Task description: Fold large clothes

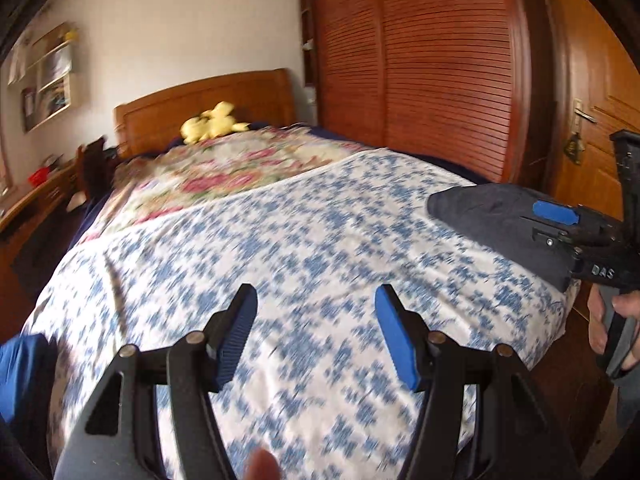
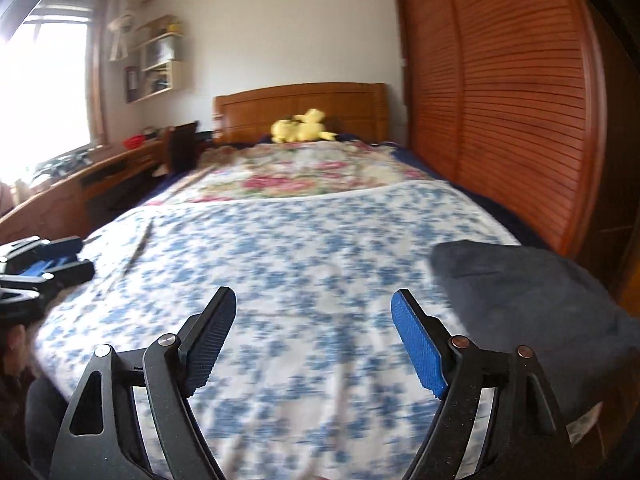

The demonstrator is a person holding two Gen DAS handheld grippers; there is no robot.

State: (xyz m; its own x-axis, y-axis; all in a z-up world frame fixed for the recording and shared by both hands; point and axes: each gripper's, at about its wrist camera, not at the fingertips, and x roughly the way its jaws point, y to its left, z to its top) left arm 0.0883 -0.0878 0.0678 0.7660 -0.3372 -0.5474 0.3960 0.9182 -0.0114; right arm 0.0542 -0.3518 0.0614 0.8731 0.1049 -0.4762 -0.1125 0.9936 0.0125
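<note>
A dark, folded garment (image 1: 480, 216) (image 2: 532, 292) lies on the near right corner of the bed. My left gripper (image 1: 316, 296) hovers open over the blue-and-white bedcover (image 1: 304, 224) with nothing between its blue pads. My right gripper (image 2: 314, 296) is also open and empty, just left of the garment. In the left wrist view the right gripper (image 1: 548, 224) shows side-on in front of the garment, held by a hand (image 1: 608, 320). The left gripper (image 2: 80, 258) appears at the left edge of the right wrist view.
A pink floral quilt (image 2: 304, 176) and a yellow plush toy (image 2: 302, 128) lie toward the wooden headboard (image 2: 300, 108). Louvred wardrobe doors (image 2: 512, 112) run along the bed's right side; a desk (image 2: 80, 188) stands on the left. Blue cloth (image 1: 20, 372) shows at the lower left.
</note>
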